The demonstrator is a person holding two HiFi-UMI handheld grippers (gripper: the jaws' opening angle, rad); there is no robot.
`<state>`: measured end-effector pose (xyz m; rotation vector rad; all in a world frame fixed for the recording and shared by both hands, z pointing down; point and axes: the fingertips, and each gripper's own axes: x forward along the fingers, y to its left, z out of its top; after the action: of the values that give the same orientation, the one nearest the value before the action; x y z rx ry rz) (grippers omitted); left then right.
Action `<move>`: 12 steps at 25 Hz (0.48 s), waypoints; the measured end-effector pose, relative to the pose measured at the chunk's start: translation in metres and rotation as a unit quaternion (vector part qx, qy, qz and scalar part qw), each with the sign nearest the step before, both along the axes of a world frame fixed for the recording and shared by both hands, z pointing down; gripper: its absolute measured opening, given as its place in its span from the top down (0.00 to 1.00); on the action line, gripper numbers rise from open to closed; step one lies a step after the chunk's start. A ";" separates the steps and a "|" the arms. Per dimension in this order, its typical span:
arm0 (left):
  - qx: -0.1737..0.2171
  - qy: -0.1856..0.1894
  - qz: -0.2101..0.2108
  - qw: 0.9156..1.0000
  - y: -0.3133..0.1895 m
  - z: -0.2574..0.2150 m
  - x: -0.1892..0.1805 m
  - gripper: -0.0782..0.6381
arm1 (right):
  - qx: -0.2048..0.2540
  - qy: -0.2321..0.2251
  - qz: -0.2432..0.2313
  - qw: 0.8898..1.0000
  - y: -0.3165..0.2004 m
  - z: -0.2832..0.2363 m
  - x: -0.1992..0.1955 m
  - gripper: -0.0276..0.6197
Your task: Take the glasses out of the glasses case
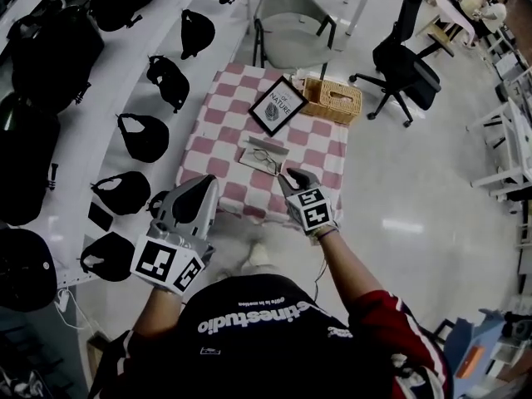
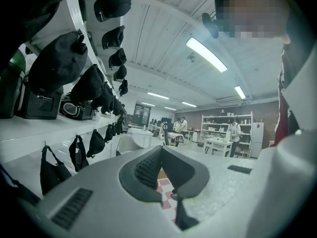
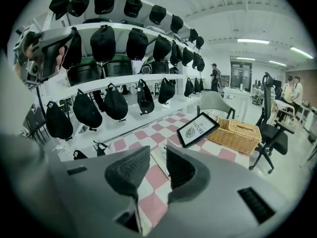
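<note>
- The table wears a pink-and-white checked cloth; on it lie the glasses case, a framed sign and a wicker basket
- The glasses case is grey and sits near the middle of the cloth, on the side nearer the person; the glasses rest on it, thin-framed and lying flat; the head view is too small to show how far the case is opened
- The framed sign lies just beyond the case, turned at an angle; the wicker basket stands just beside the sign, at the far right corner of the table
- The left hand-held gripper is held up off the table's near left corner, well apart from the case; its own view shows the two dark pads meeting at their tips with nothing between them; a sliver of checked cloth shows below them
- The right hand-held gripper hovers over the near edge of the cloth, close to the glasses and pointing toward them; its jaws stand a little apart and hold nothing; the checked cloth and an edge of the case show through the gap
- Neither hand-held gripper touches the case or the glasses
- A white shelf runs along the left of the table, hung with black caps; a grey chair stands beyond the table and a black office chair to its right
</note>
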<state>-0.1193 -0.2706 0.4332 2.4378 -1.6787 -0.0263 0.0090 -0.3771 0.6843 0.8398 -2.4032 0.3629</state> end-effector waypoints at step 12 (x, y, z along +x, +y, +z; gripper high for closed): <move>-0.028 -0.014 -0.031 0.999 -0.034 0.023 -0.005 0.88 | -0.046 0.022 -0.020 0.998 -0.040 0.068 -0.009 0.79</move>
<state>-0.1247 -0.3048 0.4559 2.3553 -1.7427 0.0472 -0.0005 -0.4175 0.7520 0.7486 -2.3402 0.4320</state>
